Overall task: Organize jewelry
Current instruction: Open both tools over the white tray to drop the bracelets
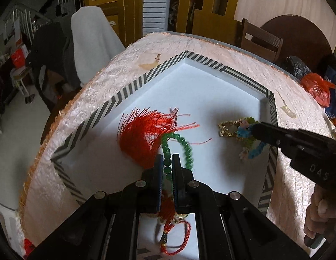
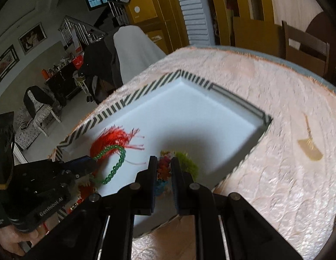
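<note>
A white tray (image 1: 146, 99) with a black-and-white striped rim lies on the pink tablecloth. My left gripper (image 1: 167, 159) is shut on a green bead bracelet (image 1: 185, 145) with a red tassel (image 1: 142, 134), over the tray's left part. It also shows in the right wrist view (image 2: 116, 164). My right gripper (image 2: 164, 162) is shut on a colourful flower bead ornament (image 2: 164, 168) with gold and green parts, held over the tray's near right side. That ornament shows in the left wrist view (image 1: 237, 129) at the right gripper's fingertips (image 1: 255, 130).
The tablecloth (image 2: 276, 173) carries printed gold fan motifs (image 2: 310, 149). A red cord loop (image 1: 176, 238) hangs under my left gripper. A covered chair (image 1: 92, 41), wooden chairs and an orange bag (image 1: 317, 86) stand beyond the table's edge.
</note>
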Demonstrator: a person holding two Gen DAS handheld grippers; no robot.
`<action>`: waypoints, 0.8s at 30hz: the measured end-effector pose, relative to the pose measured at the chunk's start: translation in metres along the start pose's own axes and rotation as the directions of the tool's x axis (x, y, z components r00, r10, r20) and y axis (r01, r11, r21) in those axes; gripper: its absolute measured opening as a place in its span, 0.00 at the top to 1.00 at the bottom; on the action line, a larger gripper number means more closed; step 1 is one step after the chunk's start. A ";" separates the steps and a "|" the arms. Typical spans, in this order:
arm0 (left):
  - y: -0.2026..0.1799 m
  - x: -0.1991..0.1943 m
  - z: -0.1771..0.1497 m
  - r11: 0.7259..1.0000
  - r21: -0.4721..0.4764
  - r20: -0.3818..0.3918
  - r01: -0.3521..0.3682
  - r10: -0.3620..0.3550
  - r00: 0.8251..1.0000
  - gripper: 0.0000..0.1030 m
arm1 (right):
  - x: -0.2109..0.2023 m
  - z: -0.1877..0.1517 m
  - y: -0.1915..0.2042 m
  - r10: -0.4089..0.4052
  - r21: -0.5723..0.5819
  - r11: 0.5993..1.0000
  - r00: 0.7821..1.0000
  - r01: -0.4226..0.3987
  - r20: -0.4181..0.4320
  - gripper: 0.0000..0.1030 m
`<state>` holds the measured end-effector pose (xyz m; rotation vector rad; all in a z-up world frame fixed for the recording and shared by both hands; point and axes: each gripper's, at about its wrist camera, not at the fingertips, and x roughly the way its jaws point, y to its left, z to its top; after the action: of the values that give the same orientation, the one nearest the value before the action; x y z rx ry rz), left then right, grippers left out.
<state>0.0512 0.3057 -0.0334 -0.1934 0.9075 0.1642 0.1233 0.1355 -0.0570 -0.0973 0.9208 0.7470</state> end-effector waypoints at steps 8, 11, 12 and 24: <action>0.007 -0.011 0.001 0.999 -0.025 0.025 -0.028 0.029 0.999 0.73 | 0.000 -0.006 0.000 0.005 0.024 1.000 1.000 -0.005 -0.007 0.81; 0.004 -0.017 0.004 0.999 -0.026 0.031 -0.031 0.032 0.999 0.69 | -0.016 -0.005 -0.005 0.004 0.033 0.999 1.000 -0.005 0.028 0.79; 0.001 -0.019 0.005 0.999 -0.021 0.036 -0.040 0.041 0.999 0.67 | -0.022 -0.005 -0.008 -0.003 0.038 0.999 0.999 0.002 0.040 0.77; -0.088 -0.026 -0.001 0.997 0.074 0.045 0.032 -0.036 0.998 0.62 | -0.113 -0.067 -0.107 -0.199 0.134 0.973 0.977 0.188 0.073 0.74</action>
<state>0.0543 0.2189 -0.0047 -0.1363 0.8621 0.1030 0.1009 -0.0318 -0.0381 -0.0418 0.8604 0.5068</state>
